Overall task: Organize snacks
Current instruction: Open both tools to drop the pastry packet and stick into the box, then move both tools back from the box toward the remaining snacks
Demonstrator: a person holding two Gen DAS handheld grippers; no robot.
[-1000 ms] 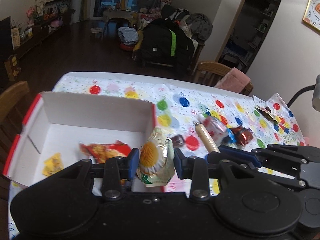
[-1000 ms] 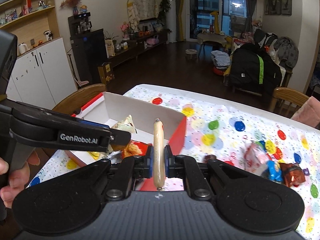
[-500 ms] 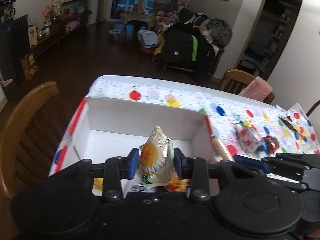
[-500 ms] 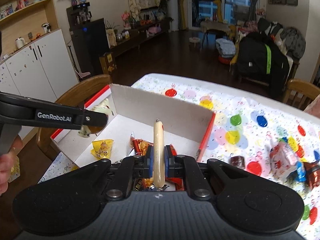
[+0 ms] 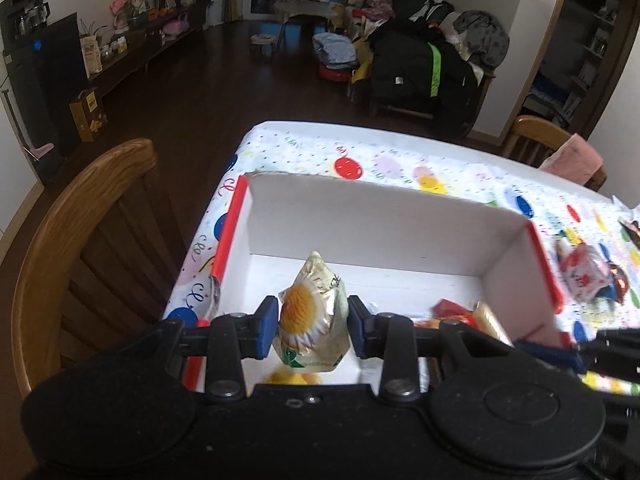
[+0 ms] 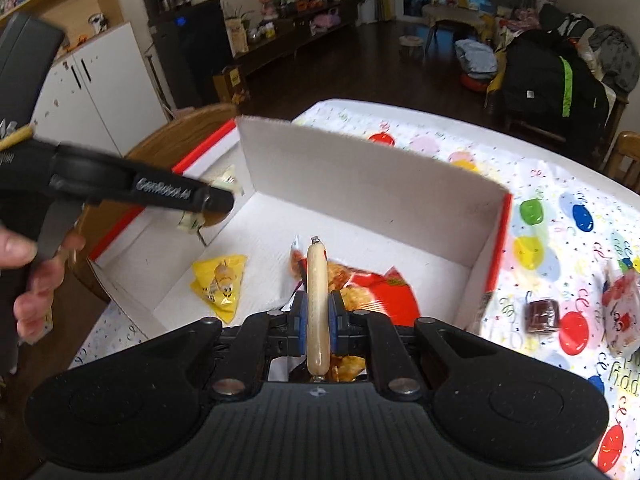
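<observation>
Since the earlier frame both grippers have come fwd over the white box [image 5: 372, 220], which now fills more of each view. Left gripper [image 5: 313, 326] is clamped on a daisy-print pouch [image 5: 312, 316] held upright above the box's near-left part; right gripper [image 6: 318, 318] is pinched tight on a sausage stick [image 6: 317, 304], upright over the red snack bag [image 6: 376, 292]. Only the right view shows the yellow packet [image 6: 220, 280] on the box floor & the person's hand [image 6: 30, 276]; left view alone shows the wooden chair [image 5: 92, 224] beside the table [image 5: 400, 156].
</observation>
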